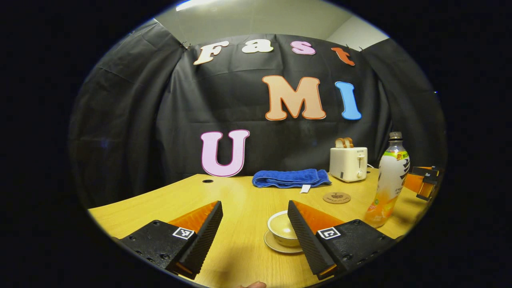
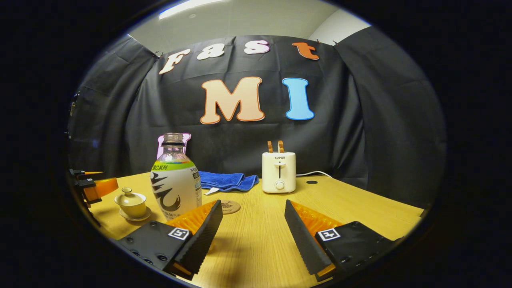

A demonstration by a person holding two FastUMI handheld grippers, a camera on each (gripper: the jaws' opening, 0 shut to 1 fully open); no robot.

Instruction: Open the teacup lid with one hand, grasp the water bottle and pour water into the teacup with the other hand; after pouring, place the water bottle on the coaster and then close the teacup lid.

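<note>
Left gripper view: the left hand-held gripper [image 1: 255,222] occupies the bottom of the frame, its fingers spread wide with nothing between them but bare tabletop [image 1: 240,200]; the teacup [image 1: 282,229] on its saucer [image 1: 280,246] sits at lower centre, partly hidden behind the right-hand finger, and the lid cannot be made out here; the round coaster [image 1: 337,197] lies right of centre, beyond the cup; the water bottle [image 1: 389,182] stands upright at right, uncapped, near the coaster but apart from it; a folded blue towel [image 1: 291,178] lies at centre by the wall, and a white toaster [image 1: 349,163] with two bread slices raised stands to its right; part of the right hand-held gripper [image 1: 425,182] shows at the far right edge, just past the bottle.

Right gripper view: the right hand-held gripper [image 2: 253,224] is likewise spread and empty at the bottom of the frame; the water bottle [image 2: 175,180] stands left of centre, just behind the left-hand finger; the coaster [image 2: 230,207] is half covered by that finger; the teacup [image 2: 131,203], lid on, rests on its saucer [image 2: 135,218] at lower left; the left hand-held gripper [image 2: 90,186] appears at the far left edge beside the cup; towel [image 2: 226,181] and toaster [image 2: 279,172] stand behind, at centre.
</note>
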